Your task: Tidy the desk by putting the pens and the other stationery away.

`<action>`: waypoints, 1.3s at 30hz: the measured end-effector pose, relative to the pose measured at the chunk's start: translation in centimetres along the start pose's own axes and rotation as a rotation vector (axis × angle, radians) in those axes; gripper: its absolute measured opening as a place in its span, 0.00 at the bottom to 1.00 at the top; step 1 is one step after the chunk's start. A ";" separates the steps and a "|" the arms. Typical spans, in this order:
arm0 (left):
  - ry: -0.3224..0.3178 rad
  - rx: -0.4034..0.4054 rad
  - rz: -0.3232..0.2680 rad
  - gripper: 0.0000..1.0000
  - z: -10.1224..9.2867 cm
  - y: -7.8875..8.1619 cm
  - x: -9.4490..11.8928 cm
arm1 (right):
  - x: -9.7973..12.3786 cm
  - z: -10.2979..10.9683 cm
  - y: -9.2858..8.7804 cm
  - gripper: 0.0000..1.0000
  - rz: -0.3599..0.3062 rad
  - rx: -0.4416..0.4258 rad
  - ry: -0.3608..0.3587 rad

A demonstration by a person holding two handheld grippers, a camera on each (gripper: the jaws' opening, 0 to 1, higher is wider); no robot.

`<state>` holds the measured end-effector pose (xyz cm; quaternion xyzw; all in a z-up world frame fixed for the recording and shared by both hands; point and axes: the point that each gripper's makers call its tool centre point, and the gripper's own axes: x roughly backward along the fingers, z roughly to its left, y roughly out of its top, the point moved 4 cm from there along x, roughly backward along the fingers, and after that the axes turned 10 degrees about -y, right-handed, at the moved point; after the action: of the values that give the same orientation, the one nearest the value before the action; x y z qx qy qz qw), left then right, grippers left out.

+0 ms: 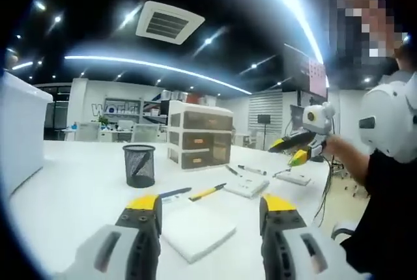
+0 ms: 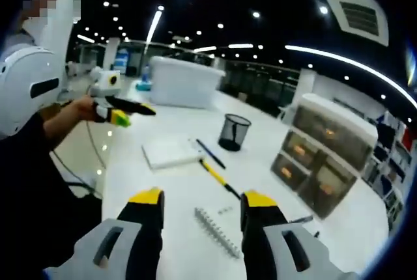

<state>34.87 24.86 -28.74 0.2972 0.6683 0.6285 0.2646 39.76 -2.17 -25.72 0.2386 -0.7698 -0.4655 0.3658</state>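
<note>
On the white desk (image 1: 71,189) stand, from largest down, a big white bin (image 2: 186,81), a brown three-drawer organiser (image 1: 199,138) and a black mesh pen cup (image 1: 139,165). Near the cup lie a white notepad (image 1: 197,230), a spiral notebook (image 1: 247,185), a yellow pen (image 1: 207,193) and a dark blue pen (image 1: 174,193). Left gripper (image 1: 210,211) and right gripper (image 2: 202,203) hover over the desk, jaws apart, gripping nothing.
</note>
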 end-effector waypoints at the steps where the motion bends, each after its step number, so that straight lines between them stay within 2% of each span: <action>1: 0.002 -0.001 0.002 0.61 0.0 0.0 0.1 | -0.1 -0.1 0.1 0.44 0.005 0.009 0.006; 8: -0.023 -0.008 0.021 0.62 -0.8 0.0 0.4 | -0.7 -1.3 1.0 0.45 0.034 0.057 0.041; 19: -0.026 -0.018 0.020 0.63 -1.9 0.2 1.0 | -2.2 -2.1 1.5 0.50 0.127 0.145 0.122; 27: -0.023 -0.016 0.013 0.64 -2.5 0.1 1.8 | -4.0 -3.6 2.0 0.50 0.176 0.122 0.190; 34: -0.014 -0.013 0.017 0.64 -2.4 -0.1 2.5 | -5.6 -4.6 1.5 0.49 0.234 0.128 0.214; 39: -0.006 -0.009 0.020 0.64 -2.3 -0.3 2.9 | -6.9 -4.5 1.1 0.49 0.280 0.143 0.243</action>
<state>31.19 25.36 -28.84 0.3046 0.6617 0.6333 0.2616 47.47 0.75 -25.77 0.2091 -0.7768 -0.3219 0.4992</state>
